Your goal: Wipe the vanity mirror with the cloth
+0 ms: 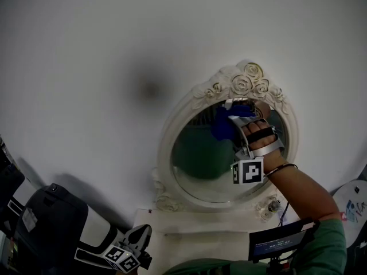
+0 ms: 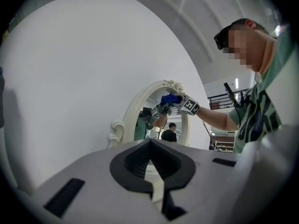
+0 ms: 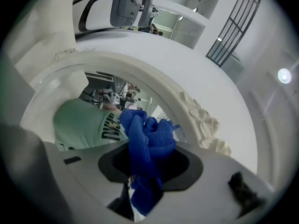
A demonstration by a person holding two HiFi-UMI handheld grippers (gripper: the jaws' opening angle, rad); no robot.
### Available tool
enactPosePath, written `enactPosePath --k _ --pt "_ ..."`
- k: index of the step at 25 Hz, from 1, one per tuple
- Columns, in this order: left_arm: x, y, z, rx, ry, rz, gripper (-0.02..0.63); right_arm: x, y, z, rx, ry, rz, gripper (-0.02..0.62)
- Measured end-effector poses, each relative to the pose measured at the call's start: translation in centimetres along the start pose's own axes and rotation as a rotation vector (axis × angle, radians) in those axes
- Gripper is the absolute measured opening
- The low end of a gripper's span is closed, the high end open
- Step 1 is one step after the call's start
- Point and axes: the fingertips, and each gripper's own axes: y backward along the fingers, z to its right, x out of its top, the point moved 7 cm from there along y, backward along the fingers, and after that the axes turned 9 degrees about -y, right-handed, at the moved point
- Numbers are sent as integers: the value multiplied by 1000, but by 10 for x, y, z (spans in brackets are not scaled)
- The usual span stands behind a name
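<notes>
The oval vanity mirror stands against a white wall in a white frame crowned with carved roses. My right gripper is shut on a bunched blue cloth, which it holds against the upper part of the glass. In the right gripper view the cloth bulges out from between the jaws, close to the glass and the frame. My left gripper hangs low at the bottom left, away from the mirror, its jaws together with nothing between them.
A white vanity top lies below the mirror. A dark device with a screen sits at the bottom right, next to a round white object. Bare white wall fills the left and top.
</notes>
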Motion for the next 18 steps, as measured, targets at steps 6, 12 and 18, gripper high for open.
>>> enactPosePath --k 6,12,18 --pt "-1 -8 5 -28 -1 -9 9 -75 29 4 -14 23 -141 147" --pt "-2 -11 8 -41 9 -8 8 -114 42 3 -23 27 -245 146" --pt "2 5 4 4 6 -4 8 -122 48 6 -3 -17 -262 146"
